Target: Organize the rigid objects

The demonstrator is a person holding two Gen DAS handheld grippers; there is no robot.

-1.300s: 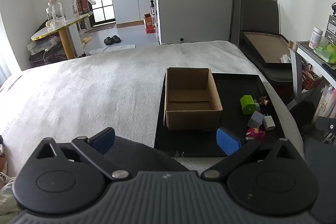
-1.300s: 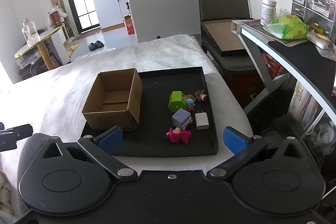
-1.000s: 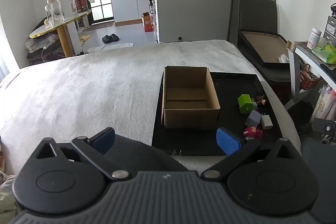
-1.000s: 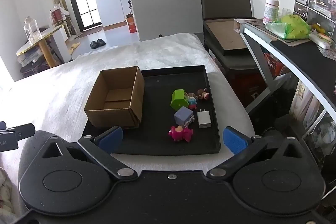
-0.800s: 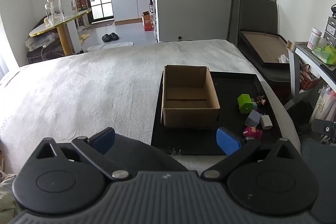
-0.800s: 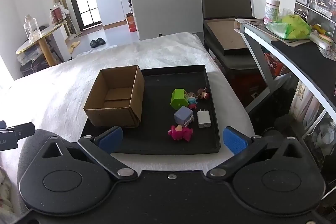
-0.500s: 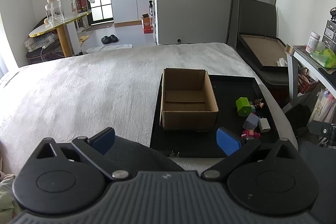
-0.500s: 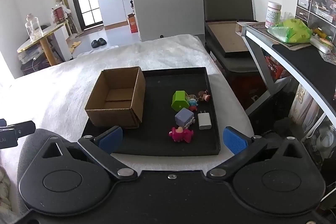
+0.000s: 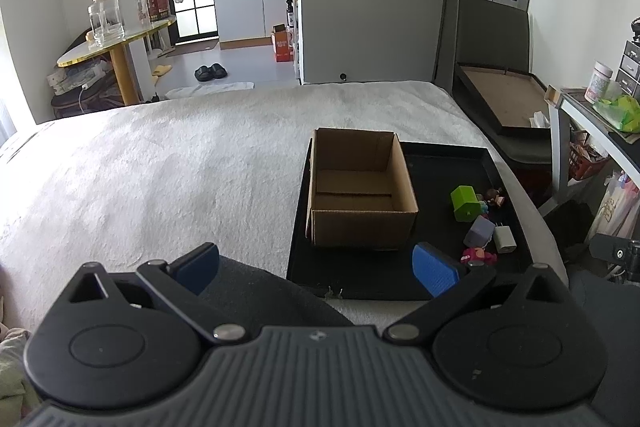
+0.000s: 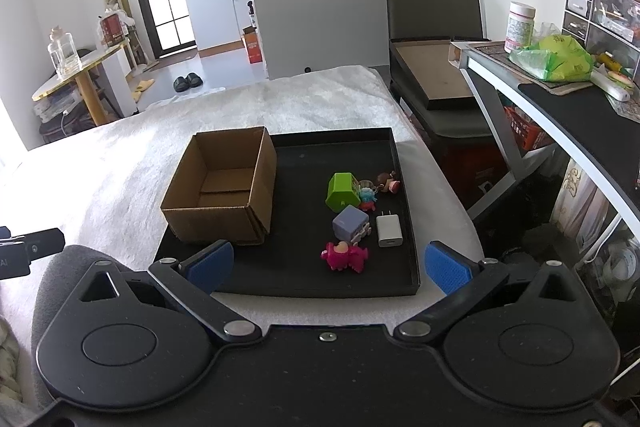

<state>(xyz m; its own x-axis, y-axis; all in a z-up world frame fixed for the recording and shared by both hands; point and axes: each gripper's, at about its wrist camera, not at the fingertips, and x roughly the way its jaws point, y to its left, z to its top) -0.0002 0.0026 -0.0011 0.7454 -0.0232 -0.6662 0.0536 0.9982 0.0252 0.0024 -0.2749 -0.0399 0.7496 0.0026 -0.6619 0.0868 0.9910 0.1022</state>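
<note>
White bedspread (image 10: 120, 163), black tray (image 10: 304, 279), empty cardboard box (image 10: 224, 187), both claws released

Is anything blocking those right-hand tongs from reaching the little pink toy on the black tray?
Nothing visible does. The right tongs are open, and the pink toy lies in the clear on the black tray, nearest them, the cardboard box off to its left.

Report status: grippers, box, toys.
Left gripper open, right gripper open, both empty, short of the tray. Cardboard box empty. Toys loose beside it. Path unobstructed.
</note>
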